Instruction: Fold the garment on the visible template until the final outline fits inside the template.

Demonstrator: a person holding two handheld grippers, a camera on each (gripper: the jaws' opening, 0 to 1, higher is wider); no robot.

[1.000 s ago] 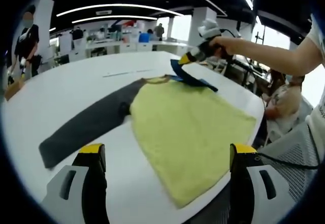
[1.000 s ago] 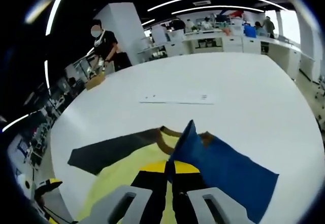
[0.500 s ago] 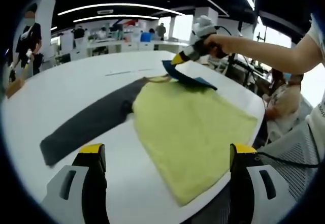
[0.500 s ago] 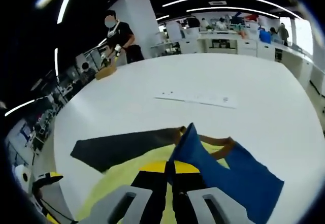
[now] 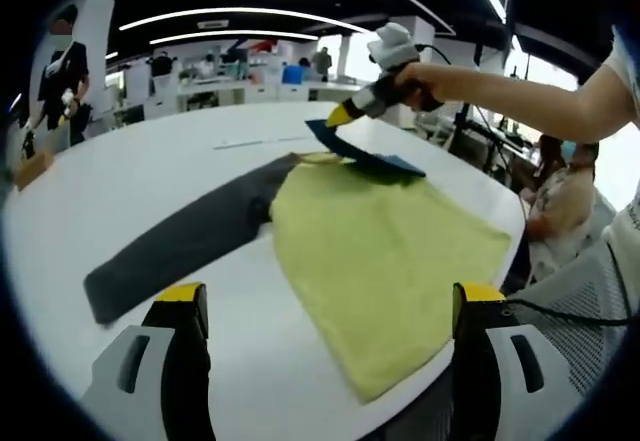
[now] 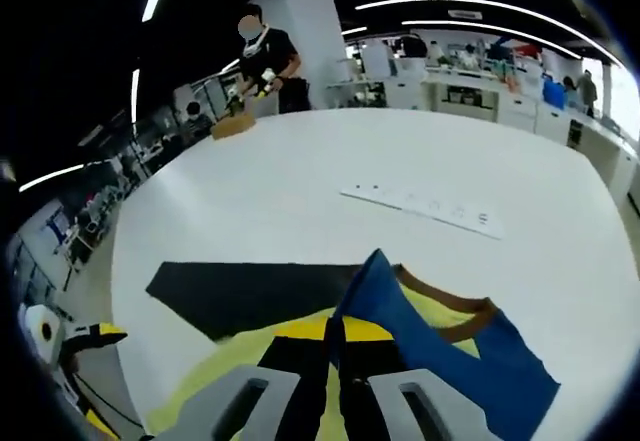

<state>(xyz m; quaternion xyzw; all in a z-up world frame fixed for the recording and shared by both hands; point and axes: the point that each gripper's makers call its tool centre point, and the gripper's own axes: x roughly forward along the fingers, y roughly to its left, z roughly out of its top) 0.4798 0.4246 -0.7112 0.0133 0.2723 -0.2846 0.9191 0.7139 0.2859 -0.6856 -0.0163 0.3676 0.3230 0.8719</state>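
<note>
Overhead, yellow garment [image 5: 385, 261] with blue sleeve [image 6: 440, 346] pinched in right tool [image 6: 335, 336], left tool [image 5: 325, 306] apart.

Bare counter [image 6: 300, 211] lies open far beyond the garment [image 5: 385, 261]; a thin white strip [image 6: 420, 206] lies there, and a person [image 6: 262, 56] stands at the far edge.

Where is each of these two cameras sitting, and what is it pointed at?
Left gripper view: rides the left hand-held gripper, jaws wide apart, low at the table's near edge, facing the yellow garment; the person's forearm reaches in.
Right gripper view: rides the right hand-held gripper, looking down its shut jaws pinching the blue sleeve.
Shared: garment, dark sleeve, table.
</note>
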